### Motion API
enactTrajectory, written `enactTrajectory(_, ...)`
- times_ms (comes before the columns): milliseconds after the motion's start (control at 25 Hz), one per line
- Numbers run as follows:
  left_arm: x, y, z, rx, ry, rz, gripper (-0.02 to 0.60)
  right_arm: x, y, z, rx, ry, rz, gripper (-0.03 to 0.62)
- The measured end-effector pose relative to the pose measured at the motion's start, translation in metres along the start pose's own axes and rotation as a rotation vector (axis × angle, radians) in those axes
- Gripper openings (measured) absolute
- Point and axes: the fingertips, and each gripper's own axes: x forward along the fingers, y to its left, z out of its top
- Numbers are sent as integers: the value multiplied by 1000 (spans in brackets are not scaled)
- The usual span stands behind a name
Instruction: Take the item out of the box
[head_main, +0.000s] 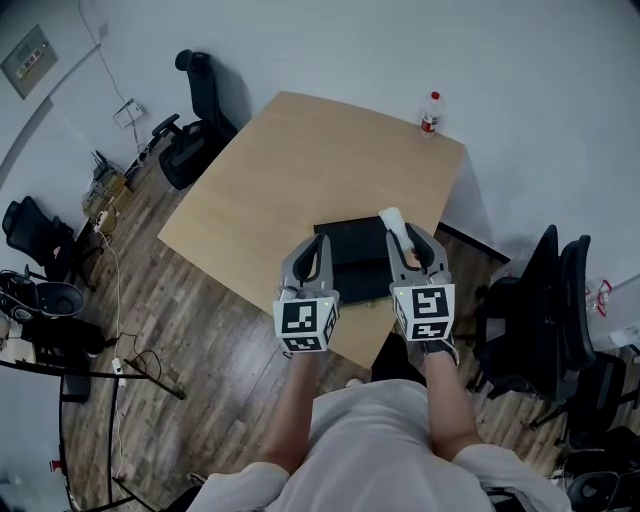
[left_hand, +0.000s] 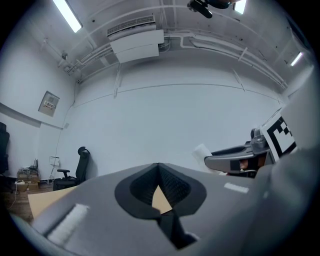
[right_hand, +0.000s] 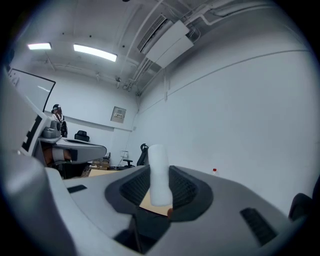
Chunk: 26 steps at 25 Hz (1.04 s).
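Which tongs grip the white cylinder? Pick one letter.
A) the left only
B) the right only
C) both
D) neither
B: the white cylinder stands pinched between the pads of the right tongs, while the left tongs are closed with nothing between them.

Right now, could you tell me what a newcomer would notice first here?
The white cylinder stands clamped in the right tongs, over the black box at the table's near edge. The left tongs hover shut and empty beside them, and a red-labelled bottle stands at the far corner.
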Motion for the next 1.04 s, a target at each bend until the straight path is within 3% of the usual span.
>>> enactTrajectory(440, -10, -7, 6, 14, -10, 9, 6, -17, -1, 12, 51, -52, -5, 123)
enactTrajectory(1040, -17, 1, 2, -1, -13, 30, 6, -13, 17, 13, -8, -43, 38, 123)
